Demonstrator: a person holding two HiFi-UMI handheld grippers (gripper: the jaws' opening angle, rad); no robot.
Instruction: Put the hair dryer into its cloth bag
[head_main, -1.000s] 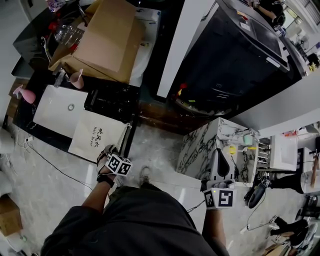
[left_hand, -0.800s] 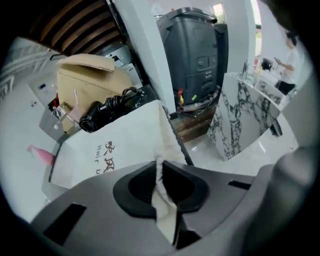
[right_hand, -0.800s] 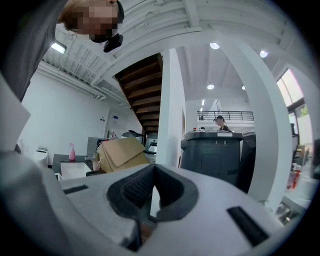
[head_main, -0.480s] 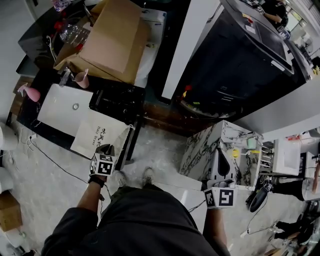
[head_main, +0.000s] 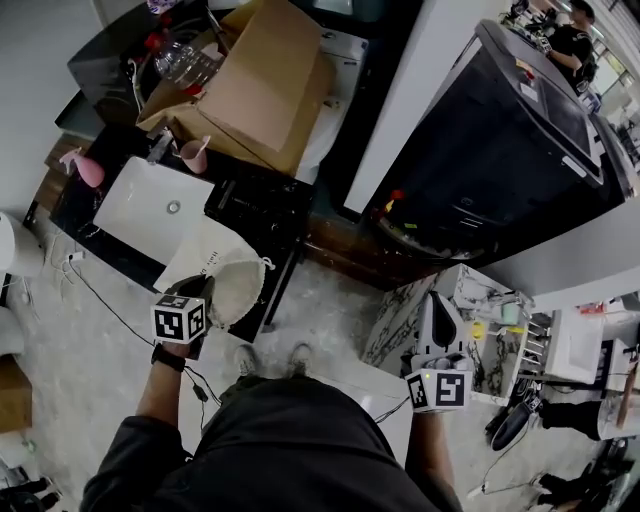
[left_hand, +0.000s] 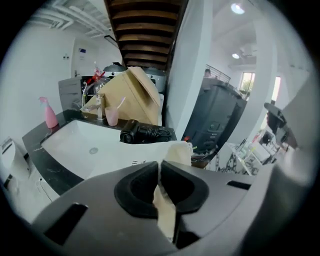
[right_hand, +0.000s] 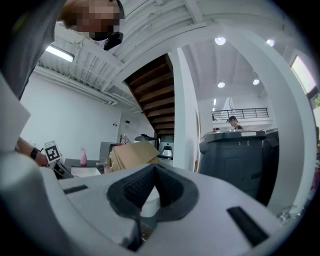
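Note:
The cream cloth bag hangs bulging over the front edge of the dark counter, one edge lifted. My left gripper is shut on that edge; its jaws have just been closing, and in the left gripper view the cloth is pinched between the pads of the left gripper. The black hair dryer lies on the counter beside the sink, with its cord coiled, and also shows as hair dryer. My right gripper is shut and holds nothing, far right of the bag, level in the air.
A white sink sits left of the dryer, with a pink spray bottle and a pink cup behind it. A cardboard box stands further back. A large black machine and a marble stand are on the right.
My left gripper has risen and moved left, pulling the bag's edge up from lying flat on the counter. The right gripper has shifted slightly and stays shut.

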